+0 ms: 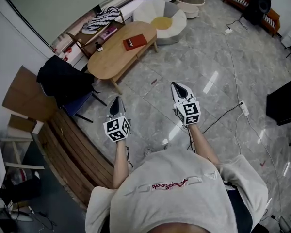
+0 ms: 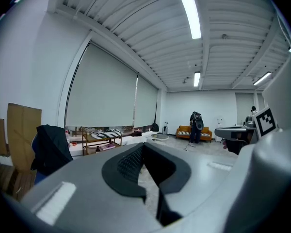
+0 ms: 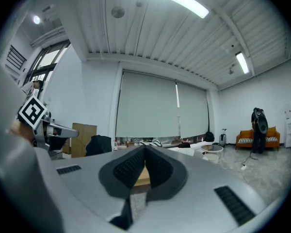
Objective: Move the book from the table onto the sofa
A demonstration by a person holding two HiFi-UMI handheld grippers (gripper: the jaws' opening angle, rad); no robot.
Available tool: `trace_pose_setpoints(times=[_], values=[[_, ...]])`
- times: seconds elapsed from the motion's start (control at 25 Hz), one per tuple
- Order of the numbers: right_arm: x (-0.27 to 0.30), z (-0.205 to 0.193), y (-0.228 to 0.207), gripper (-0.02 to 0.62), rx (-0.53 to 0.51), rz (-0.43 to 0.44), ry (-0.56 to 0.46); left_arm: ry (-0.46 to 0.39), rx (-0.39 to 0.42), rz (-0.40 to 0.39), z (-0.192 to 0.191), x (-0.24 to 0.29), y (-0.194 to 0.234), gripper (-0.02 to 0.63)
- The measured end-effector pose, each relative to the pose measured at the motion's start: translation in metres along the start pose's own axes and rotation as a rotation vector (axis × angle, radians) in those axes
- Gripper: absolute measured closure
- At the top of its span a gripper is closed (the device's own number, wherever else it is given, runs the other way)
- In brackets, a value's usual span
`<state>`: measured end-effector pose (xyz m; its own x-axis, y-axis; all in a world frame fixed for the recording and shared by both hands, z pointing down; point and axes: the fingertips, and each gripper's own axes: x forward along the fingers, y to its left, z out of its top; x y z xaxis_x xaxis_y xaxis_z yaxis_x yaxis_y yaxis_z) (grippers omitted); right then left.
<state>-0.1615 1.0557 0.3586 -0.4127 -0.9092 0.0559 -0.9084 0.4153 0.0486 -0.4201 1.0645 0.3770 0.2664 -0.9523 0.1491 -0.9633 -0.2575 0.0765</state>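
– Tiled floor separates the person from the oval wooden surface. The red book lies flat on it, well apart from both tools.
– And the tools?
– Left hand-held gripper and right hand-held gripper are both clenched and empty. Risks: unopened jaws would only shove the flat book, and the floor cable could snag a foot.

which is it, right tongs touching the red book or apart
Apart: the head view shows the right tongs over the floor, the red book lying well away on the table.
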Motion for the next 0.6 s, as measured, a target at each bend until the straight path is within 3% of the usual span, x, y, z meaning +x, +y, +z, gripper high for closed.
trace_pose_setpoints(times=[0.6], values=[[0.013,-0.002,-0.033,0.584,-0.038,0.063,-0.004,0.005,0.025,0.037,-0.003,0.027,-0.032,0.597]])
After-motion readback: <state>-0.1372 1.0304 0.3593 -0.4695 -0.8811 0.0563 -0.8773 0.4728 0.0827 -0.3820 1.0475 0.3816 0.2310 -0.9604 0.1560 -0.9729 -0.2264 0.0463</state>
